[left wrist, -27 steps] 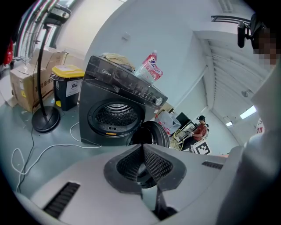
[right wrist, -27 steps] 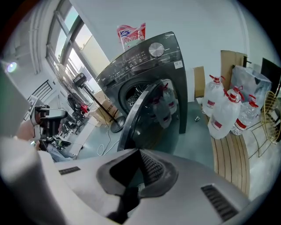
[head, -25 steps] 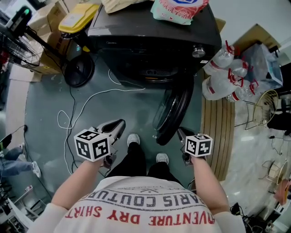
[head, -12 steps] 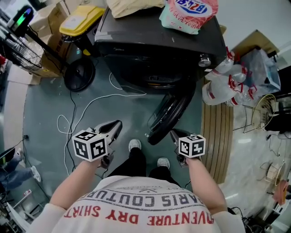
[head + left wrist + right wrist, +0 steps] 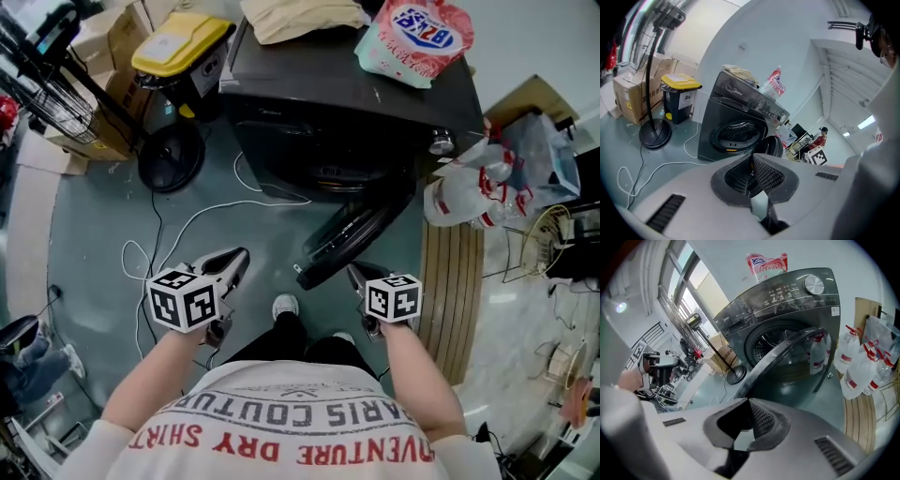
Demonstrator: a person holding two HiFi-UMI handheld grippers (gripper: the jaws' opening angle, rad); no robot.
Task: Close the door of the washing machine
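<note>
The dark front-loading washing machine (image 5: pixel 337 94) stands ahead of me, its round drum opening (image 5: pixel 328 173) uncovered. Its door (image 5: pixel 352 234) hangs half open, swung out toward me on the right. My right gripper (image 5: pixel 353 273) is shut and empty, its tips at the door's outer face near the free edge. In the right gripper view the door's rim (image 5: pixel 787 357) runs diagonally just beyond the jaws (image 5: pixel 749 401). My left gripper (image 5: pixel 234 262) is shut on nothing, held over the floor left of the door, pointing at the machine (image 5: pixel 736 117).
A pink bag (image 5: pixel 417 37) and beige cloth (image 5: pixel 300 17) lie on the machine. Large water bottles (image 5: pixel 469 192) and a slatted wooden mat (image 5: pixel 450 281) are on the right. A fan's round base (image 5: pixel 169 155), a yellow-lidded bin (image 5: pixel 178 42) and a white cable (image 5: pixel 187 225) are on the left.
The door has swung leftward toward the machine's opening, and my right gripper has followed it forward. The left gripper has hardly moved.
</note>
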